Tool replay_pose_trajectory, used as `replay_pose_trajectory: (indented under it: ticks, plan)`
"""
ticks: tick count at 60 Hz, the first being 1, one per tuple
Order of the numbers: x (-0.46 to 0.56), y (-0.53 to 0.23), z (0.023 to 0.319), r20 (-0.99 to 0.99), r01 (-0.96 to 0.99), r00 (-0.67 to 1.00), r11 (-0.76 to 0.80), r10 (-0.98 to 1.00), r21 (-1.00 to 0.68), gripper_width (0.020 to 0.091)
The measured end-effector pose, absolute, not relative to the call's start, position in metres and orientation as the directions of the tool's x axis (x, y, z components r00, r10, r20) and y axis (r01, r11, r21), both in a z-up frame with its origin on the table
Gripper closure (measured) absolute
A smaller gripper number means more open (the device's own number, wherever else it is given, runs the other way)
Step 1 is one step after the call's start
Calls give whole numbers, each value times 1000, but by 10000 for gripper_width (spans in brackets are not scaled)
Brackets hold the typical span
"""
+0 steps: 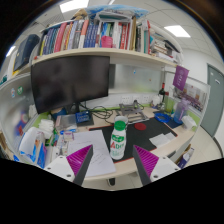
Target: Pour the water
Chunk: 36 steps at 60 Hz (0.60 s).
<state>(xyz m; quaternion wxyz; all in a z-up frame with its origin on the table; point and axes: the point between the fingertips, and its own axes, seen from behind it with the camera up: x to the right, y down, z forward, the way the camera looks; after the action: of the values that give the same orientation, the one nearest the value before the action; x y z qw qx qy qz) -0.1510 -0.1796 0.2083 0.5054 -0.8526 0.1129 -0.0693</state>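
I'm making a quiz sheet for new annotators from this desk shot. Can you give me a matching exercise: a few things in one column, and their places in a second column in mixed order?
Things:
1. bottle
2. monitor
3. books
4. gripper

Places:
A. on the shelf above the desk
B. standing on the desk edge, just ahead of the open fingers
C. at the bottom of the view, fingers apart with pink pads
D. dark screen on the desk, beneath the shelf

Pairs: 1-B, 2-D, 3-A, 4-C
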Motion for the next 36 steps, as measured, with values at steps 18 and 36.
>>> replay_pose_trajectory:
  ticks: [18,36]
  plan:
    - [-127,-92,136,-20,-47,997,-422,-68,-905,296]
    - [-113,-44,92,-21,-6,999,-372,36,-928,327]
